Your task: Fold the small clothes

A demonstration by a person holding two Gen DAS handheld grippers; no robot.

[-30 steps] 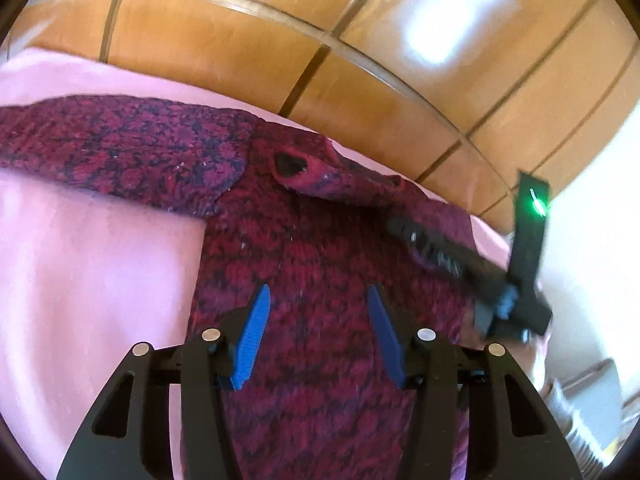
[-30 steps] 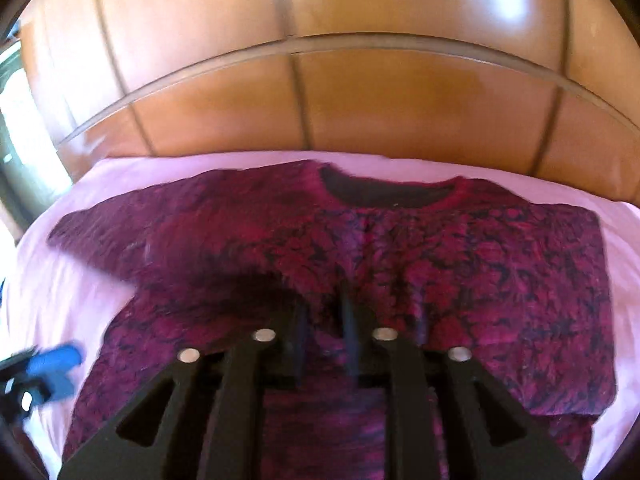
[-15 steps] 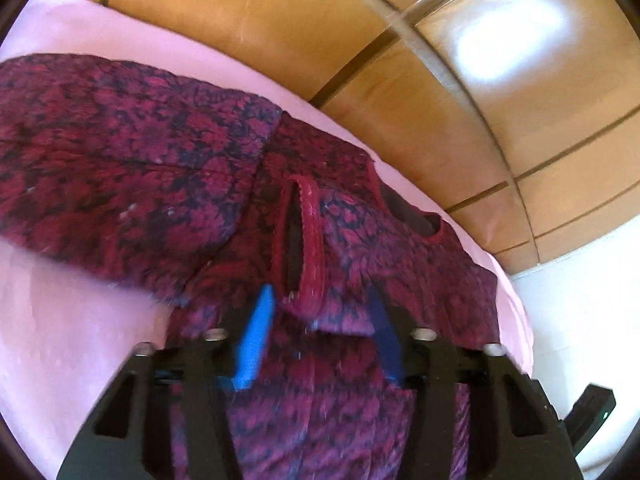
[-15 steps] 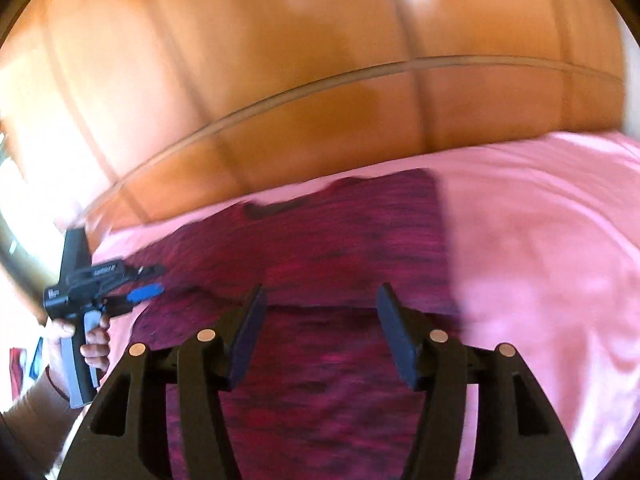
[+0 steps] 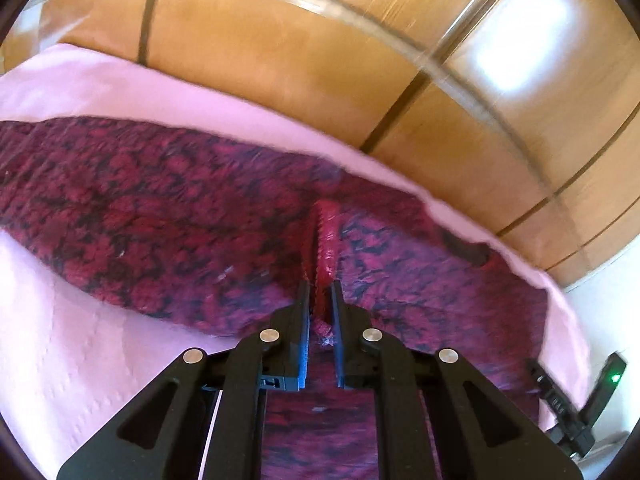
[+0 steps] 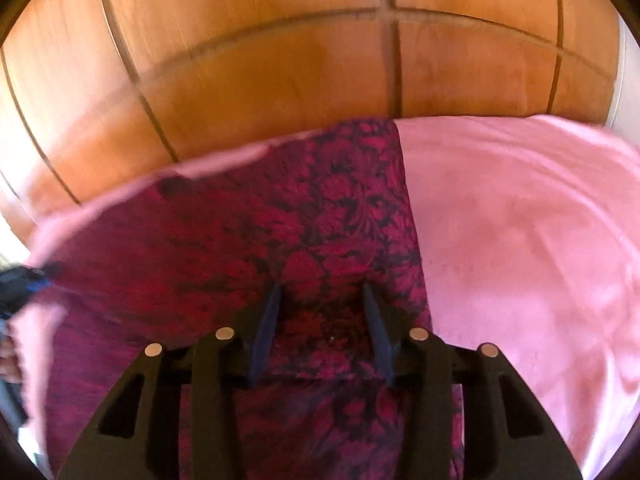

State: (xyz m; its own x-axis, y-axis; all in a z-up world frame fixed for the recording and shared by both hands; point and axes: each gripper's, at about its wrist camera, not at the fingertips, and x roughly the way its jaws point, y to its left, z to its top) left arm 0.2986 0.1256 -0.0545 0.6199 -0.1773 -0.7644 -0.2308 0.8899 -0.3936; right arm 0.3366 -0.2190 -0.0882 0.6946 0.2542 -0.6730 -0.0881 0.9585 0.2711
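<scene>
Left gripper (image 5: pixel 319 292) clamped on the sweater's (image 5: pixel 168 220) red cuff (image 5: pixel 326 236), sleeve running leftward across the pink sheet (image 5: pixel 60 340). Right gripper (image 6: pixel 322 300) half open, just been closing, over the sweater's folded edge, nothing pinched.

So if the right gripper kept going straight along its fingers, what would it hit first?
Most likely the dark red patterned sweater itself: the right gripper has open jaws angled down at the fabric, with nothing else between. How far off the cloth lies is unclear.
</scene>
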